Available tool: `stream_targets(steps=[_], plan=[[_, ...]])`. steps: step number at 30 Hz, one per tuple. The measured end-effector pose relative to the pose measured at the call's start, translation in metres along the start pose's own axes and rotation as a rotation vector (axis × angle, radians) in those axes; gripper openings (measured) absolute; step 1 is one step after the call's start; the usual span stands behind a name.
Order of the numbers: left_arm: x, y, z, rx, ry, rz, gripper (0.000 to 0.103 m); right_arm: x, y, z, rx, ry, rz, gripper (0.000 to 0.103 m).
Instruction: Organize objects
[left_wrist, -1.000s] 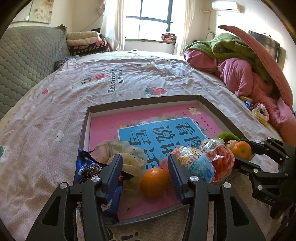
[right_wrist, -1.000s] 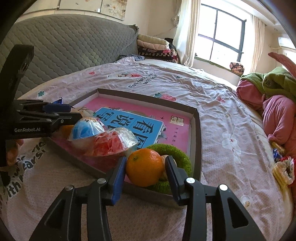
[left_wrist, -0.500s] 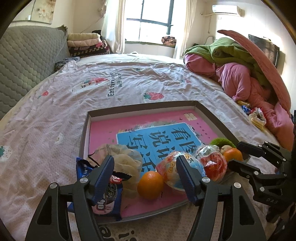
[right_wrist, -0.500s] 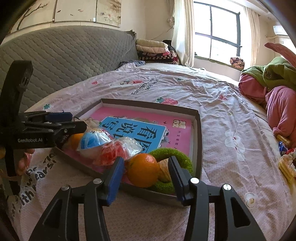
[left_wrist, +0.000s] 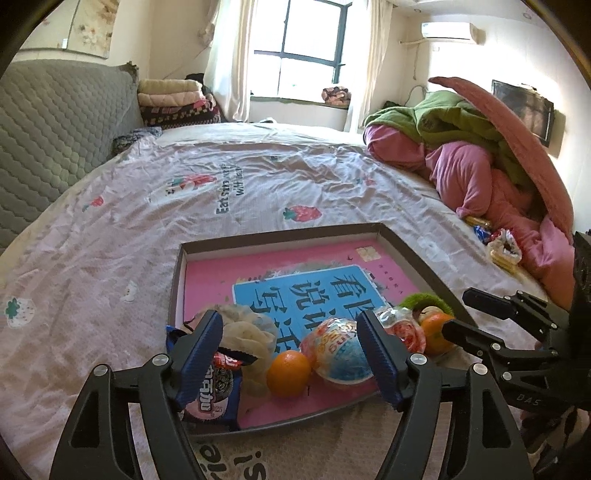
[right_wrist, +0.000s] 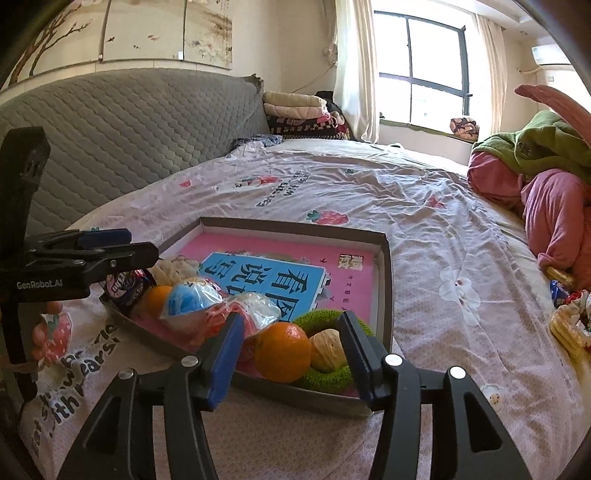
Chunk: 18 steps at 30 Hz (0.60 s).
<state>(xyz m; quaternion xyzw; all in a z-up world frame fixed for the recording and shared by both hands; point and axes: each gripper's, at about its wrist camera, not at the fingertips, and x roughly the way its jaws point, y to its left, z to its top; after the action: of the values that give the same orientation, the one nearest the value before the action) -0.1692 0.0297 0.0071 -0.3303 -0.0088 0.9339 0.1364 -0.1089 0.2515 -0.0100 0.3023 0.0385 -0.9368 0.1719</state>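
Observation:
A shallow tray (left_wrist: 280, 234) with a pink and blue printed floor lies on the bed. Along its near edge sit a cookie pack (left_wrist: 208, 391), a cream mesh pouf (left_wrist: 251, 330), an orange (left_wrist: 288, 373), a blue wrapped ball (left_wrist: 341, 356) and a red wrapped item (left_wrist: 408, 332). My left gripper (left_wrist: 288, 332) hovers above that orange, jaws opening, touching nothing. A second orange (right_wrist: 282, 350) rests by a green ring (right_wrist: 332, 376) that holds a walnut (right_wrist: 327, 345). My right gripper (right_wrist: 291, 321) straddles this orange, jaws opening, pads clear of it.
Loose snack packs (right_wrist: 565, 325) lie on the sheet to the right. A heap of pink and green bedding (left_wrist: 461, 155) fills the far right. A grey quilted headboard (right_wrist: 129, 125) and folded blankets (left_wrist: 173, 99) stand at the back left.
Both grippers have opened wider and drawn back from the tray. The left one has also risen. Each orange now lies free in the tray.

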Motion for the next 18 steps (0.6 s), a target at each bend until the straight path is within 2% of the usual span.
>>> stream_targets(steps=[5, 9, 11, 12, 15, 18], plan=[[-0.011, 0.004, -0.003, -0.026, -0.005, 0.013, 0.077, -0.007, 0.004, 0.005, 0.011, -0.016, 0.024, 0.055], [-0.021, 0.010, -0.008, -0.059, -0.006, 0.036, 0.078, -0.016, 0.012, 0.009, 0.014, -0.036, 0.011, 0.055], [-0.026, 0.012, -0.011, -0.070, -0.010, 0.052, 0.080, -0.022, 0.018, 0.012, -0.003, -0.050, -0.030, 0.056], [-0.030, 0.012, -0.013, -0.078, -0.017, 0.060, 0.080, -0.027, 0.021, 0.013, -0.015, -0.067, -0.052, 0.057], [-0.038, 0.010, -0.016, -0.072, -0.025, 0.084, 0.080, -0.035, 0.025, 0.015, -0.025, -0.096, -0.086, 0.072], [-0.046, 0.007, -0.015, -0.067, -0.038, 0.097, 0.080, -0.043, 0.025, 0.018, -0.002, -0.117, -0.104, 0.076]])
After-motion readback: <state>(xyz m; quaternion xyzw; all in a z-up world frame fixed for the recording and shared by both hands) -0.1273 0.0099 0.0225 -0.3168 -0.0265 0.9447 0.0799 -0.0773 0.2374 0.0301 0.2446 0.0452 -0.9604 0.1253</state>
